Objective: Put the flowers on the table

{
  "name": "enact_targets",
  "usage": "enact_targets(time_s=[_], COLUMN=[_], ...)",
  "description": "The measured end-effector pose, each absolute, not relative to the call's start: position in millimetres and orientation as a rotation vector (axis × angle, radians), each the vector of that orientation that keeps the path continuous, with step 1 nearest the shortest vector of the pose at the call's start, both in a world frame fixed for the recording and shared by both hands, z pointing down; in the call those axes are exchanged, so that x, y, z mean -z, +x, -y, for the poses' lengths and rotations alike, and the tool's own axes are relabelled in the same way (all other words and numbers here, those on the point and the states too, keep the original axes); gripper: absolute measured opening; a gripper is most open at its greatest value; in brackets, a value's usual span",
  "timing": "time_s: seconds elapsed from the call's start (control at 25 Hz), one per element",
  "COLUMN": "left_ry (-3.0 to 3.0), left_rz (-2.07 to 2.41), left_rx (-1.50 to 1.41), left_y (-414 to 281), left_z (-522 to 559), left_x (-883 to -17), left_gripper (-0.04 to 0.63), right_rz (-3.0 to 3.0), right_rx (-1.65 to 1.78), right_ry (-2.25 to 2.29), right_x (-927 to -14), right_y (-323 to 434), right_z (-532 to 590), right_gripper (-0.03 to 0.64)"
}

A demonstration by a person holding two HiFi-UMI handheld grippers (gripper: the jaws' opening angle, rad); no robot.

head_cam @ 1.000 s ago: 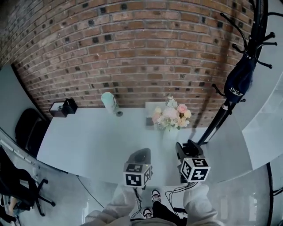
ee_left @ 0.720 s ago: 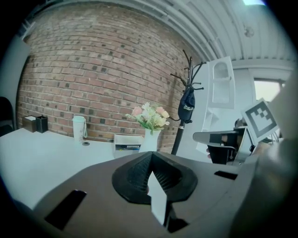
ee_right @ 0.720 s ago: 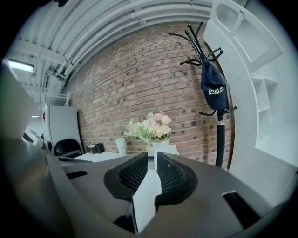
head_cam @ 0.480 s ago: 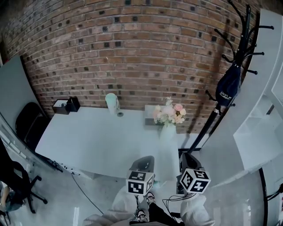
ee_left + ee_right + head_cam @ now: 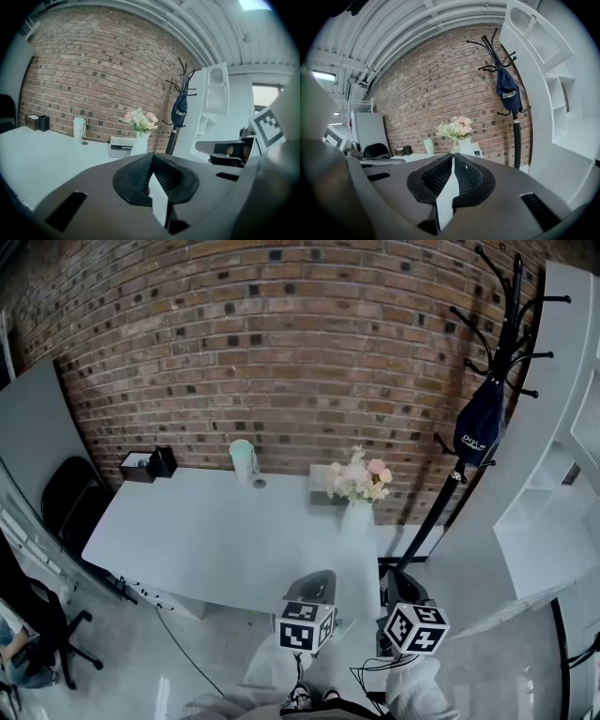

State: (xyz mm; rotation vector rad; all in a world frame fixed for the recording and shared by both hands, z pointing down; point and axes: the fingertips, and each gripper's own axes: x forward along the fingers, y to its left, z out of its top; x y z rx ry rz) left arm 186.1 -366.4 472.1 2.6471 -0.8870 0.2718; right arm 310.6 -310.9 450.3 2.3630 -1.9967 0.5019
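The flowers (image 5: 359, 480), pink and cream, stand upright in a white vase (image 5: 356, 518) near the right rear of the pale table (image 5: 206, 531). They also show in the left gripper view as flowers (image 5: 139, 120) and in the right gripper view as flowers (image 5: 456, 127). My left gripper (image 5: 314, 587) and right gripper (image 5: 398, 583) hover off the table's near edge, well short of the vase. The left gripper (image 5: 151, 158) is shut on nothing. The right gripper (image 5: 453, 158) has just been closing and is shut, with nothing between its pads.
A coat rack with a dark cap (image 5: 480, 430) stands right of the table. White shelving (image 5: 553, 484) fills the right side. On the table are a pale cup (image 5: 243, 457), a black box (image 5: 150, 465) and a small white device (image 5: 323, 487). A black chair (image 5: 64, 507) sits at left.
Both grippers have drawn back from the table toward me, and the view has pulled away with them. The vase of flowers stays standing on the table.
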Motion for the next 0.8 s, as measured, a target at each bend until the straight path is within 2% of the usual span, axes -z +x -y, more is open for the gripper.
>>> enact_targets(time_s=[0.8], left_ry=[2.693], left_rz=[0.944], left_rx=[-0.357], left_y=[208.4], left_z=[359.5], left_x=[-461.6], left_gripper=[0.009], right_rz=[2.111], right_rx=[-0.492], right_ry=[2.258], right_x=[-445.7], right_y=[315.7], right_z=[317.4], right_gripper=[0.025])
